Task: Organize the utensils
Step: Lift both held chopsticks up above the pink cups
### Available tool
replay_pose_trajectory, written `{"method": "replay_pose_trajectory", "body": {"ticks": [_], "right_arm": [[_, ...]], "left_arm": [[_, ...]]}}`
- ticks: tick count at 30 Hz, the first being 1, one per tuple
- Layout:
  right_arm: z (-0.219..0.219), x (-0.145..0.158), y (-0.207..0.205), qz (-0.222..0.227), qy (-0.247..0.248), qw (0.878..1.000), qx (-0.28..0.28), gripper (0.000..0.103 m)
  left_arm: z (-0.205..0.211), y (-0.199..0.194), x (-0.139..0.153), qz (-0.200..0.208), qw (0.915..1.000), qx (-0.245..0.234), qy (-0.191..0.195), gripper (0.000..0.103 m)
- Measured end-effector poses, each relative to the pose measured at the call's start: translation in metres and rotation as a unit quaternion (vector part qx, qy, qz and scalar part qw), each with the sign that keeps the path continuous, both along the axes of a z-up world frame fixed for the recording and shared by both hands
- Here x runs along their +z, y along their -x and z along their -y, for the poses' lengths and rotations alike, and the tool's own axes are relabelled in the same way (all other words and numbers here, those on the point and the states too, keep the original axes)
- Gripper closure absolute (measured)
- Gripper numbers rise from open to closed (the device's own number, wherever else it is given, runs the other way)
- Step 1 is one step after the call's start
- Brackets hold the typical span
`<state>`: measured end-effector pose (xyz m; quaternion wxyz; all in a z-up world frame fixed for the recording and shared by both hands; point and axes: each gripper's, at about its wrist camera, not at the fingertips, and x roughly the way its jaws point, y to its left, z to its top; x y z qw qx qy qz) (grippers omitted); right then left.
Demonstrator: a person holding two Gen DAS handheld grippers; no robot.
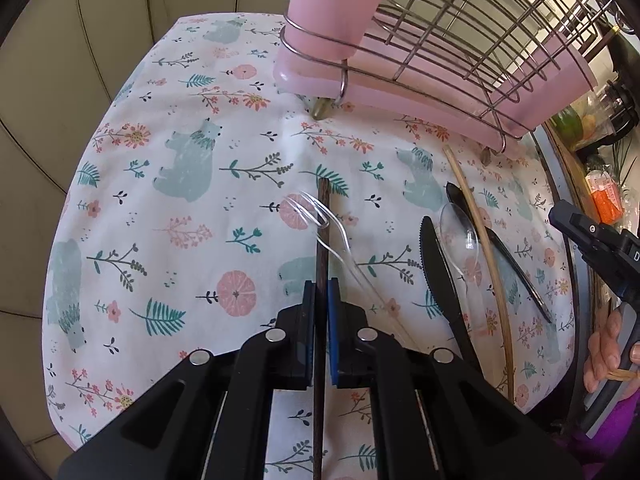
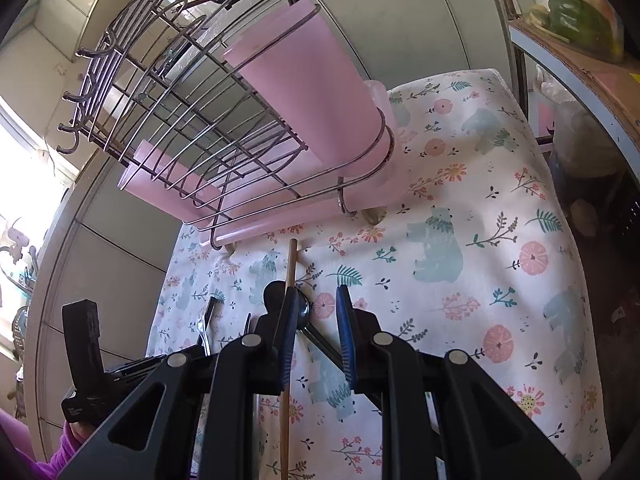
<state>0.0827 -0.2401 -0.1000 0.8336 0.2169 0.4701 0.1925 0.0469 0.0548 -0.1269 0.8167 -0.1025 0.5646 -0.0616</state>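
My left gripper (image 1: 322,304) is shut on a dark brown chopstick (image 1: 323,208), which runs straight ahead between the blue pads. Its far end crosses a clear plastic fork (image 1: 344,248) lying on the floral tablecloth (image 1: 180,220). To the right lie a black knife (image 1: 440,280), a clear spoon (image 1: 460,232), a bamboo chopstick (image 1: 486,256) and a black spoon (image 1: 516,268). My right gripper (image 2: 316,300) hovers over these with its jaws apart and nothing pinched. The bamboo chopstick (image 2: 291,264) runs under its left finger, and the black spoon (image 2: 276,290) shows in the gap.
A wire dish rack (image 1: 480,40) with a pink drip tray stands at the back of the table. A tall pink utensil cup (image 1: 336,8) hangs in a ring at its corner, also seen in the right wrist view as the cup (image 2: 304,80). Shelves with produce stand to the right.
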Motion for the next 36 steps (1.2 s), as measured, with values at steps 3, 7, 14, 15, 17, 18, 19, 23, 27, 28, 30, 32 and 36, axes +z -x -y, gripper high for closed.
{"method": "replay_pose_trajectory", "body": {"ticks": [3, 7, 14, 15, 17, 18, 19, 23, 27, 28, 30, 32, 36], "right_arm": [[-0.004, -0.002, -0.002, -0.004, 0.002, 1.000, 0.004, 0.084], [-0.006, -0.005, -0.005, -0.008, 0.004, 1.000, 0.005, 0.084], [-0.013, -0.011, -0.012, -0.018, 0.007, 1.000, 0.010, 0.084], [-0.013, -0.012, -0.012, -0.019, 0.007, 1.000, 0.011, 0.084], [-0.015, -0.013, -0.014, -0.020, 0.008, 1.000, 0.013, 0.084], [-0.015, -0.013, -0.015, -0.021, 0.008, 1.000, 0.013, 0.084], [-0.016, -0.014, -0.016, -0.022, 0.008, 1.000, 0.013, 0.084], [-0.019, -0.015, -0.019, -0.023, 0.009, 1.000, 0.016, 0.084], [-0.023, -0.014, -0.023, -0.021, 0.009, 0.999, 0.023, 0.084], [-0.025, -0.014, -0.024, -0.022, 0.010, 0.999, 0.025, 0.084], [-0.027, -0.015, -0.025, -0.022, 0.011, 0.999, 0.027, 0.084], [-0.030, -0.015, -0.027, -0.022, 0.013, 0.999, 0.031, 0.084], [-0.036, -0.015, -0.032, -0.024, 0.015, 0.999, 0.039, 0.084]], "left_arm": [[-0.001, -0.003, 0.002, -0.009, 0.9999, -0.007, -0.009, 0.097], [0.001, -0.010, 0.005, -0.007, 0.9994, -0.020, -0.029, 0.094], [0.006, -0.024, 0.009, -0.006, 0.9988, -0.029, -0.039, 0.093], [0.007, -0.027, 0.009, -0.006, 0.9988, -0.029, -0.038, 0.093], [0.009, -0.031, 0.010, -0.006, 0.9987, -0.030, -0.040, 0.093], [0.010, -0.033, 0.010, -0.007, 0.9986, -0.031, -0.042, 0.093], [0.011, -0.035, 0.011, -0.009, 0.9984, -0.032, -0.045, 0.093], [0.011, -0.042, 0.013, -0.012, 0.9981, -0.037, -0.047, 0.093], [0.016, -0.049, 0.020, -0.002, 0.9981, -0.037, -0.049, 0.093], [0.016, -0.049, 0.019, -0.003, 0.9979, -0.039, -0.052, 0.093], [0.017, -0.050, 0.017, -0.008, 0.9971, -0.043, -0.062, 0.093], [0.019, -0.050, 0.016, -0.010, 0.9966, -0.047, -0.067, 0.093], [0.020, -0.053, 0.010, -0.016, 0.9967, -0.046, -0.065, 0.093]]}}
